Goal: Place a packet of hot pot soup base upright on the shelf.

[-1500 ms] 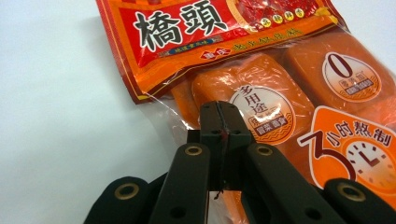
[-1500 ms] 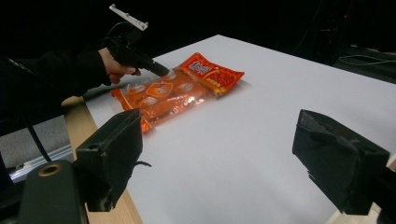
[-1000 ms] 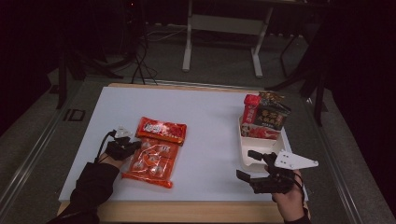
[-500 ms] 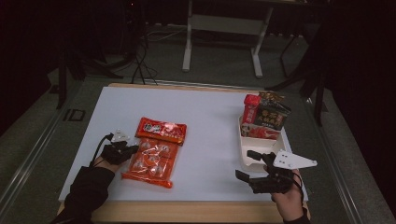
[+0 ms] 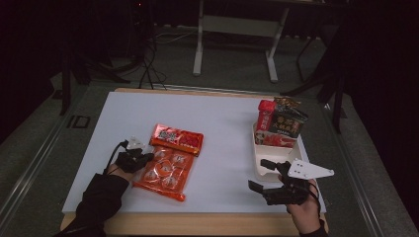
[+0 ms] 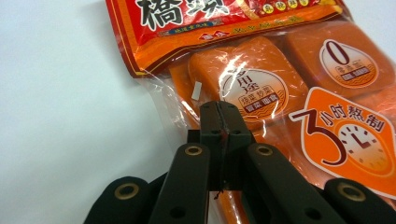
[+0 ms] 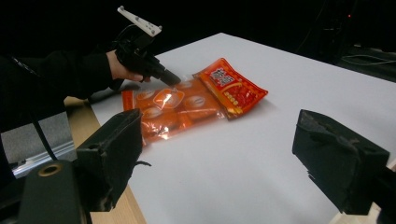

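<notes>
Jaws of left gripper (image 6: 219, 112) pressed together, tips on the clear edge of the orange pack (image 6: 299, 93), pinching the film at its left side; whether film sits between the pads, hard to tell. Same gripper (image 5: 141, 158) seen from above at the pack's (image 5: 165, 170) upper left edge, held by a hand in a dark sleeve (image 5: 96, 197). Pack flat on the white table (image 5: 222, 123), left of centre, long side running toward the near edge. Red pouch (image 5: 177, 138) just beyond, overlapping the pack's far end.

Jaws of right gripper (image 5: 262, 175) spread wide, gripping nothing, hovering over the table near its front right, pointing left. From that gripper's own camera: two black pads well apart, pack (image 7: 173, 109) and pouch (image 7: 233, 86) lying between them in the distance, left gripper (image 7: 154, 67) tipped down onto the pack.

White tray (image 5: 272, 165) just beyond the right gripper, holding upright snack packets (image 5: 281, 123) at its far end.
</notes>
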The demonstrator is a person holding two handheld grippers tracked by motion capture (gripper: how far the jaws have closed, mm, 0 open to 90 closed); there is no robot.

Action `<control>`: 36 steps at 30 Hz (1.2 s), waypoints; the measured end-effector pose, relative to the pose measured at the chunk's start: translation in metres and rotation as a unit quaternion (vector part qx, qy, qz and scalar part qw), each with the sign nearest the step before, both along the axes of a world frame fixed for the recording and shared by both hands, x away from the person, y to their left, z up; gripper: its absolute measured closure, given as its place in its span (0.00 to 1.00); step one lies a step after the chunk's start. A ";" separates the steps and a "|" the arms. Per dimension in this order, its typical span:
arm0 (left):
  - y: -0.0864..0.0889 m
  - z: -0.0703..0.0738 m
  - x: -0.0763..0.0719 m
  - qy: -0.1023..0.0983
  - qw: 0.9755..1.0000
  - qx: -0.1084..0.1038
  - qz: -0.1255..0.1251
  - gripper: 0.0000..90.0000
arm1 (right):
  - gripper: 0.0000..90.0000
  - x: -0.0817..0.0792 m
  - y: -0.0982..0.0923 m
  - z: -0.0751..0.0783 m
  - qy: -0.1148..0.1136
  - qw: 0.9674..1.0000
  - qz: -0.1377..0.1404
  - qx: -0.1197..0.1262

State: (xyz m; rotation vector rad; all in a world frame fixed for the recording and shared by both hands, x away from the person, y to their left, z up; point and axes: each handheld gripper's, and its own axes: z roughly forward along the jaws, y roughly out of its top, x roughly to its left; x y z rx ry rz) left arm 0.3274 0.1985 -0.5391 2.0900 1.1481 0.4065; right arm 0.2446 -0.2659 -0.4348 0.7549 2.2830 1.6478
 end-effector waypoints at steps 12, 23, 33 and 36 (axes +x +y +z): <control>-0.034 0.001 0.005 0.005 0.999 0.002 -0.039 1.00 | 0.18 -0.001 -0.003 0.001 0.001 1.000 -0.002 0.004; -0.034 0.004 0.007 0.009 0.998 -0.003 -0.061 1.00 | 0.18 -0.001 -0.005 0.002 -0.001 1.000 -0.004 0.006; -0.012 0.013 -0.010 0.018 0.998 -0.007 -0.061 1.00 | 0.18 -0.002 -0.005 0.002 -0.002 1.000 -0.004 0.005; -0.005 0.012 -0.015 0.027 0.998 -0.010 -0.064 1.00 | 0.18 -0.002 -0.004 0.002 -0.001 1.000 -0.004 0.005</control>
